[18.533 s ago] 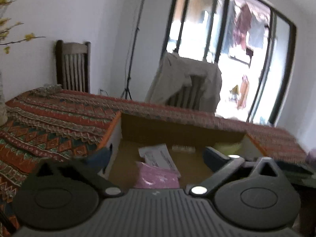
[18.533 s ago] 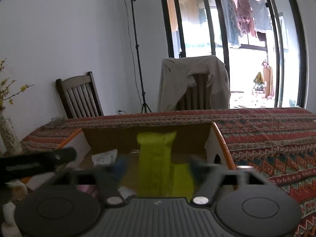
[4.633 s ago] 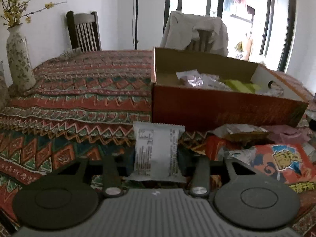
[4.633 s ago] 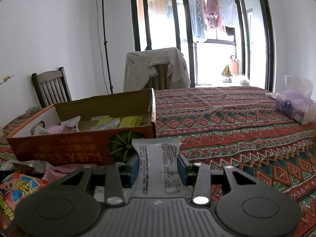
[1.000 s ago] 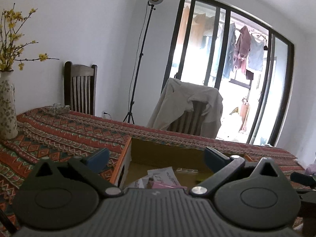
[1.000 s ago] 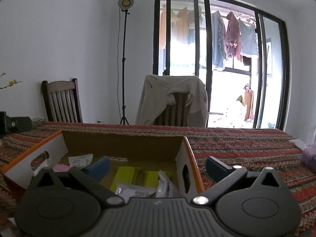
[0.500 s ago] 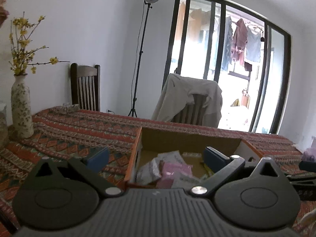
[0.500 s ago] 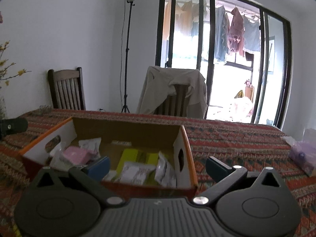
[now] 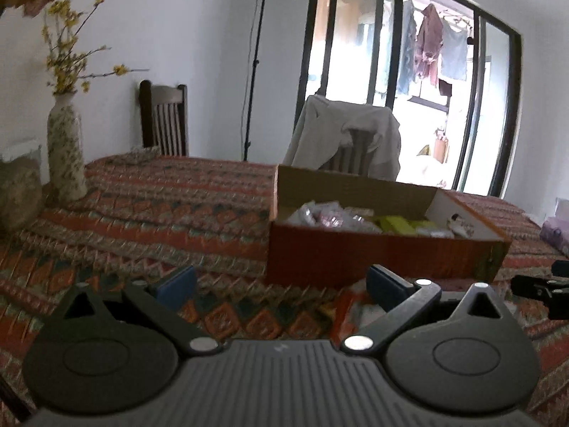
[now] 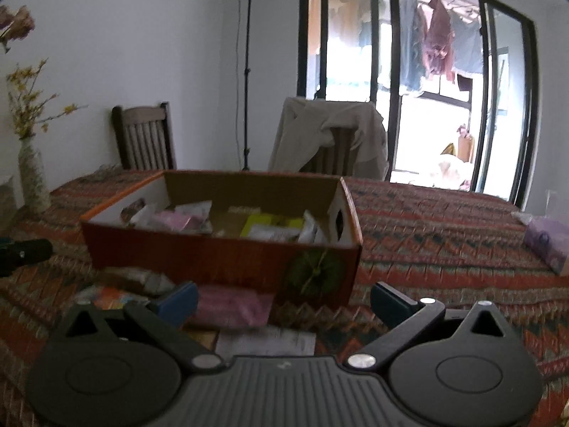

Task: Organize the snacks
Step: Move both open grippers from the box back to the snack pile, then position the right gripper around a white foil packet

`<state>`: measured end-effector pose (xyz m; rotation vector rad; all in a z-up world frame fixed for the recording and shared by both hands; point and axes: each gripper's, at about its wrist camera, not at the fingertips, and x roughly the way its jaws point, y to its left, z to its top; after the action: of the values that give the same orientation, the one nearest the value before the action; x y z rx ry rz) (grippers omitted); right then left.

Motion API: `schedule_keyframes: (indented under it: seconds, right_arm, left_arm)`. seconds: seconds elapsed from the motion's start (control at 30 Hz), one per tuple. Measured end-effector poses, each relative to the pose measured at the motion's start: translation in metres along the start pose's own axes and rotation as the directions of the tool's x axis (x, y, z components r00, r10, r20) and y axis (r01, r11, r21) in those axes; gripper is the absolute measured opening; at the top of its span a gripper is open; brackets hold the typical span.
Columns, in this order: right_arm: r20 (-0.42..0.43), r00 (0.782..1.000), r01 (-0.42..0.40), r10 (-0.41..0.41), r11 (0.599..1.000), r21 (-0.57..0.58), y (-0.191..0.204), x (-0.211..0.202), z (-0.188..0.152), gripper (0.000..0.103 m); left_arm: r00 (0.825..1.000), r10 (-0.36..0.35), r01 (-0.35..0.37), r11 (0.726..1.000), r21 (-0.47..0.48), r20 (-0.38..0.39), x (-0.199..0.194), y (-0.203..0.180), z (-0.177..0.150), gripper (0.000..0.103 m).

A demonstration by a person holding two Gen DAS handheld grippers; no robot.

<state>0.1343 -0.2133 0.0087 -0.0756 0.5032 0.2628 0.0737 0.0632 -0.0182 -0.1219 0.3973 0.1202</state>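
Hovering both tools spread wide and empty before the cardboard box (image 10: 220,259), I should drop my right tool (image 10: 284,297) squarely over the pink packet (image 10: 231,306) lying just beside its front wall, pinching mid-wrapper

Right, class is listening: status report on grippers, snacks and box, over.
Left gripper open, empty. Right gripper open, empty. Cardboard box holds packets; pink packet and white packet loose in front. Nothing blocking.
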Motion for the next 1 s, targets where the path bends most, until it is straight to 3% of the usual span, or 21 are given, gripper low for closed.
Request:
schedule_keyframes:
  seconds: [0.37, 0.5, 1.0]
  right_arm:
    - [-0.019, 1.000, 0.019, -0.018, 1.000, 0.012, 0.000, -0.011, -0.023, 0.103]
    - [-0.027, 0.999, 0.027, -0.026, 0.999, 0.024, -0.002, -0.009, -0.025, 0.103]
    - [-0.037, 0.998, 0.048, -0.047, 0.999, 0.023, -0.001, -0.010, -0.025, 0.103]
  left_arm:
    - [0.999, -0.048, 0.047, 0.997, -0.060, -0.012, 0.002, 0.014, -0.020, 0.103]
    - [1.000, -0.029, 0.029, 0.996, -0.088, 0.001, 0.000, 0.019, -0.020, 0.103]
    - [0.999, -0.027, 0.029, 0.998, -0.059, 0.040, -0.007, 0.013, -0.020, 0.103]
